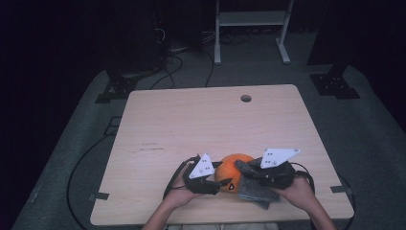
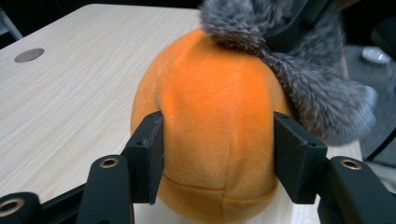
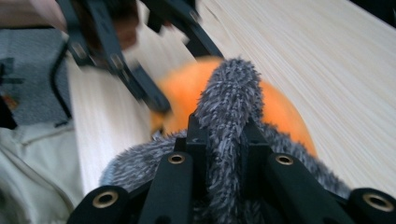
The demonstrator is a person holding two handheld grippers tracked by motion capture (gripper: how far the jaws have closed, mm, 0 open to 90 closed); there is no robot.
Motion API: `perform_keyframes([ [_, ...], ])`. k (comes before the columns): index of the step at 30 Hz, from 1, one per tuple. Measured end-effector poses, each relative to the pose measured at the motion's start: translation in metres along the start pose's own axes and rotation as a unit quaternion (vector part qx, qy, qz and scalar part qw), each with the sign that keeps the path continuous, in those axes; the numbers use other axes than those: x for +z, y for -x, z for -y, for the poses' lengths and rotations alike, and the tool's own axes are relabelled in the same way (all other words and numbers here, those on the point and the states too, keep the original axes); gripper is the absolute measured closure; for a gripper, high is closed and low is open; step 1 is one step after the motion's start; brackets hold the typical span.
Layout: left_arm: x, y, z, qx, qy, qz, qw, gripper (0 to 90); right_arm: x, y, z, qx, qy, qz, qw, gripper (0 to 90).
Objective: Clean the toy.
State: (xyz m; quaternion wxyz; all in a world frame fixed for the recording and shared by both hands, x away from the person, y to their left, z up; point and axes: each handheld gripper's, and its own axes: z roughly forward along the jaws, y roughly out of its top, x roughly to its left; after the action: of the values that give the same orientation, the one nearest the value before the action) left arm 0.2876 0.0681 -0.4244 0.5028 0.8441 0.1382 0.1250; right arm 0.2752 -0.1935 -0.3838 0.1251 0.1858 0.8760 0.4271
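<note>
While the orange plush ball (image 1: 233,168) rests on the near part of the desk (image 1: 210,124), between the two hands, it is clamped from the left by the left gripper (image 2: 218,156), whose fingers (image 2: 148,156) are pressed into its rounded sides in the left gripper view. A grey furry piece (image 3: 229,100), apparently joined to the ball at its right side, is pinched tightly between the fingers (image 3: 198,140) of the right gripper (image 1: 249,168), which is clenched on a narrow strip of the fur. The fur lies straight ahead of the right gripper, with its long axis running away from the fingers and over the top of the orange body; the ball lies beyond it, toward the left gripper. Any pulling apart would therefore be made along the left-right line between the hands. How the fur is attached to the ball cannot be made out, the seam being covered by pile. The lower end of the grey piece is hidden under the right gripper in the high view, and the right gripper view is blurred.
</note>
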Motion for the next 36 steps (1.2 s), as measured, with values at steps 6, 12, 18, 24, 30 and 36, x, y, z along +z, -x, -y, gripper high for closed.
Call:
perform_keyframes([
  [6,0.002,0.006,-0.006,0.016,0.008,-0.008,0.9998,43.0,-0.009,-0.002,-0.005,0.007,0.037,-0.02,0.9991,77.5],
  [12,-0.006,0.0,-0.005,0.001,0.022,-0.014,0.9997,44.6,-0.004,0.002,0.001,0.003,0.008,0.0,1.0,77.6],
  [18,-0.007,0.004,-0.01,0.02,0.026,-0.014,0.9994,44.5,-0.007,-0.002,-0.006,0.007,0.046,-0.022,0.9987,77.5],
  [24,0.001,-0.002,-0.005,-0.025,0.007,-0.017,0.9995,25.3,0.003,0.003,0.002,0.007,0.001,0.0,1.0,77.6],
  [30,0.005,0.01,-0.008,0.022,0.01,-0.02,0.9995,39.8,-0.002,-0.003,-0.006,0.003,0.021,-0.013,0.9997,77.6],
  [36,0.003,0.019,-0.01,0.073,-0.005,-0.026,0.997,42.4,0.004,-0.017,-0.018,-0.035,0.012,-0.02,0.9991,77.7],
])
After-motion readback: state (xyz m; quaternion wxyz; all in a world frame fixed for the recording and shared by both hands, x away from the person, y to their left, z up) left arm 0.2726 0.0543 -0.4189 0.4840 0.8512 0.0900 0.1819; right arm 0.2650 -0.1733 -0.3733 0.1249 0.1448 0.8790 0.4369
